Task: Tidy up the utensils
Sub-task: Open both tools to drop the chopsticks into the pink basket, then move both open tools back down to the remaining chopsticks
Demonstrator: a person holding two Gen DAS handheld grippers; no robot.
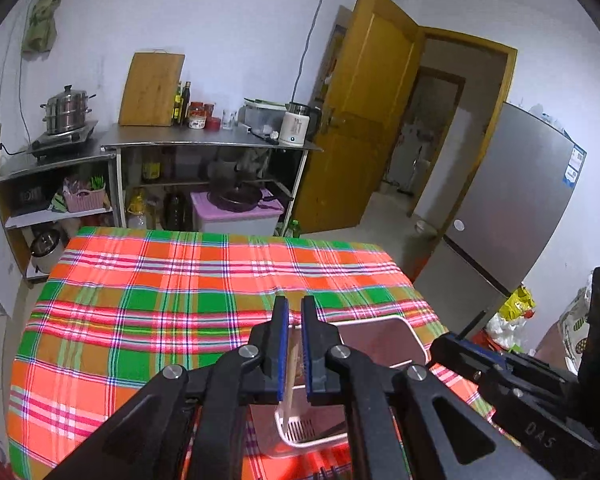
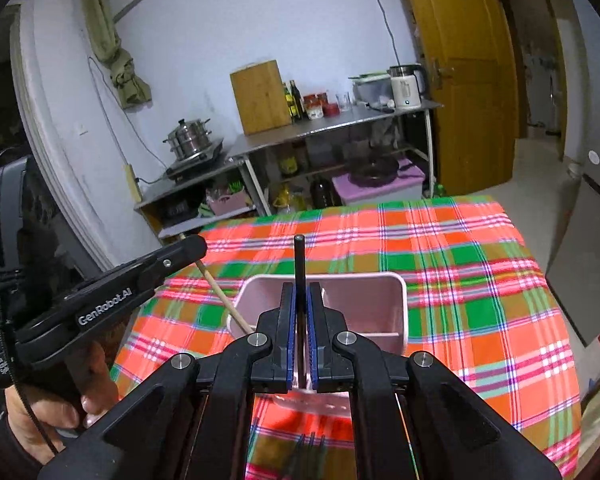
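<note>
Utensils are held one in each claw above a pink holder (image 2: 364, 312) standing on a plaid tablecloth (image 2: 460, 264). Left claw (image 1: 294, 308), closed on a wooden chopstick (image 1: 290, 384), keeps it slanting down between its fingers into the holder's near compartment. Right claw (image 2: 300, 292), closed on a black chopstick (image 2: 299, 260), holds it upright, its tip rising beyond the fingertips, the holder just ahead and below.

Beyond the gripper's tips a plaid tablecloth (image 1: 148, 304) spreads, with a steel counter (image 1: 204, 138) farther ahead bearing a cutting board (image 1: 152, 90) and white kettle (image 1: 295, 128), a wooden door (image 1: 364, 112) to its right.
</note>
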